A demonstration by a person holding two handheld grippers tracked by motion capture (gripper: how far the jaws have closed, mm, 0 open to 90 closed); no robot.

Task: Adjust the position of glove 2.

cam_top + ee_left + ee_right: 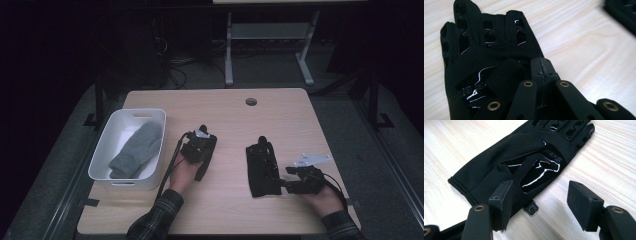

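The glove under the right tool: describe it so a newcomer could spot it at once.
Start at the wooden table and go to its right half. A black glove lies flat there, fingers pointing away from the person, beside the right tool. Unlike the other black glove, it is not clamped, and the grey mitten lies in the white bin.

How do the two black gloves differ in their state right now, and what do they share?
The left black glove is pinched in the shut left gripper; the right black glove lies flat on the table between the open right gripper jaws, not pinched. Both are black with cut-out fingers and glossy printing.
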